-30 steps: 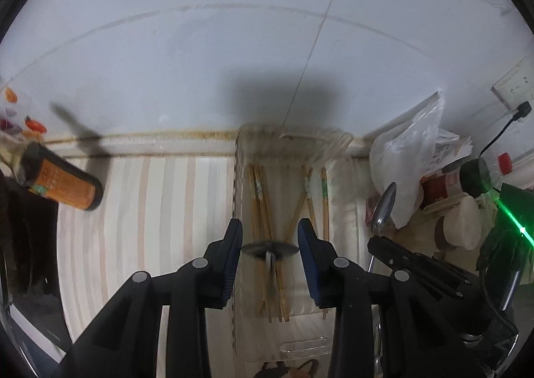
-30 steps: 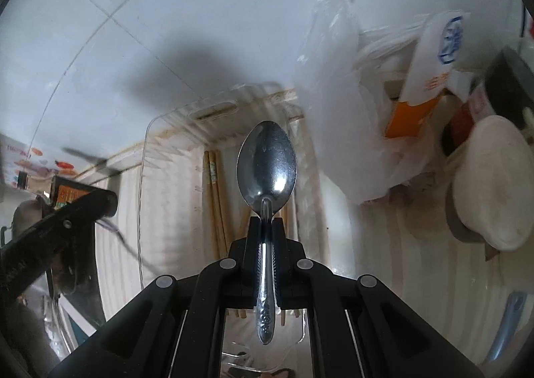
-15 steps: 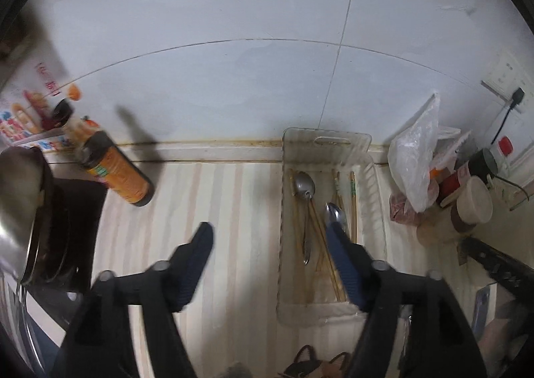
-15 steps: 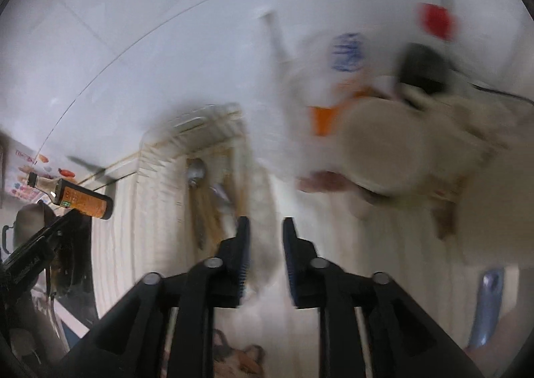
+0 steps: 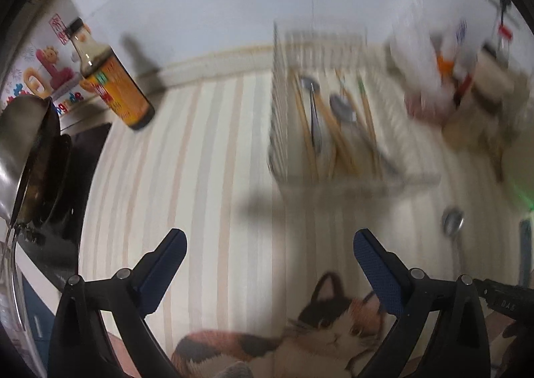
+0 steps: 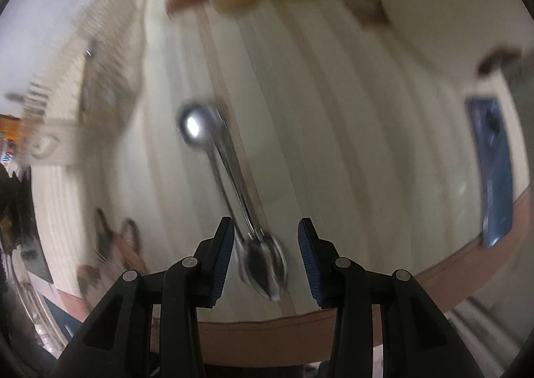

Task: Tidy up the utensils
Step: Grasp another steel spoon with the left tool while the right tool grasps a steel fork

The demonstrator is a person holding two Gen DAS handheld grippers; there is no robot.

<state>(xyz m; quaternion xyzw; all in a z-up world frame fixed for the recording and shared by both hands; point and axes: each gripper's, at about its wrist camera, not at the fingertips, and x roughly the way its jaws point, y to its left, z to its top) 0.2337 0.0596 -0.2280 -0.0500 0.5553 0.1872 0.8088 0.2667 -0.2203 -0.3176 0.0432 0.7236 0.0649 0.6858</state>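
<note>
A clear plastic tray (image 5: 278, 157) on the striped counter holds chopsticks (image 5: 343, 144) and two metal spoons (image 5: 313, 117). My left gripper (image 5: 268, 251) is open and empty, well in front of the tray. In the right wrist view, two spoons (image 6: 230, 184) lie crossed on the counter, one bowl (image 6: 265, 264) between the jaws of my open right gripper (image 6: 265, 251). One of these spoons (image 5: 452, 222) also shows in the left wrist view. Both views are blurred.
A sauce bottle (image 5: 110, 77) stands at the back left by a pot (image 5: 20, 151) on a stove. Bags and jars (image 5: 460, 70) crowd the back right. A calico cat (image 5: 317, 334) lies at the counter's front edge. A blue phone (image 6: 494, 171) lies at the right.
Both grippers have let go of their spoons into the tray and pulled back. The right gripper has swung down over the two spoons on the counter and opened wider.
</note>
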